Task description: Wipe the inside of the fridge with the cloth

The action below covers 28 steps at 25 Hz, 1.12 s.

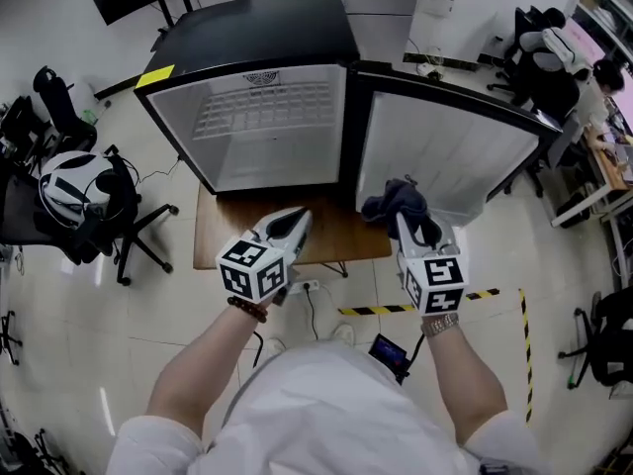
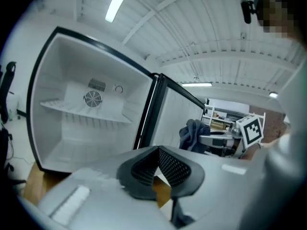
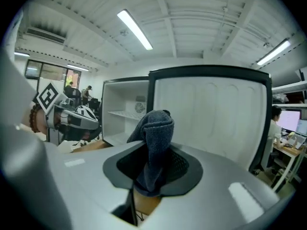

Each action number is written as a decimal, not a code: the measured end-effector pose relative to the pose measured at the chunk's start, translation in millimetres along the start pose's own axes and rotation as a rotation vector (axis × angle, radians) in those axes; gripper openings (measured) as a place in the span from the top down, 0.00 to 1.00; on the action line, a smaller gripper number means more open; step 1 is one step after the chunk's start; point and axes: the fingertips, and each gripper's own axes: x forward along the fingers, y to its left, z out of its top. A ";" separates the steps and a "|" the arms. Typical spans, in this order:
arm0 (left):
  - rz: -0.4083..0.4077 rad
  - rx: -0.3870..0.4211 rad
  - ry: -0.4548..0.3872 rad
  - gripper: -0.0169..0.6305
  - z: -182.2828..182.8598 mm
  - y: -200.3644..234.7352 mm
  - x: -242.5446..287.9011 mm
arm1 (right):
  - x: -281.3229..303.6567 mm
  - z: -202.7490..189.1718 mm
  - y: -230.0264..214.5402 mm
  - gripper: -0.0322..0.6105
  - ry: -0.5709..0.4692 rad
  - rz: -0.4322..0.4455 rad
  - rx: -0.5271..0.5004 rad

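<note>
Right gripper view: bunched terry cloth (image 3: pixel 156 128) in right hand-held gripper (image 3: pixel 153 170); left hand-held gripper (image 2: pixel 157 166) closed.

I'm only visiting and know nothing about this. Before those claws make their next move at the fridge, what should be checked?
1. Cloth gripped: ok, the dark cloth is pinched in the right claw.
2. Door open: ok, the fridge door stands swung wide.
3. Inside free of food: ok, the fridge shows only a wire shelf.
4. Other claw free: ok, the left claw is shut on nothing.
5. Cloth damp: cannot tell.
</note>
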 end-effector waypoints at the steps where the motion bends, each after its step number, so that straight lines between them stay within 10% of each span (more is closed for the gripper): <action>1: 0.008 0.034 -0.008 0.96 5.1 1.3 -12.2 | 0.5 8.5 16.6 0.81 -0.014 0.024 -0.013; 12: 0.112 0.250 -0.090 0.96 49.5 27.6 -124.8 | -1.8 71.7 167.5 0.81 -0.115 0.209 -0.052; 28: 0.052 0.337 -0.131 0.97 57.1 14.8 -177.2 | -8.0 83.1 232.6 0.81 -0.139 0.220 0.005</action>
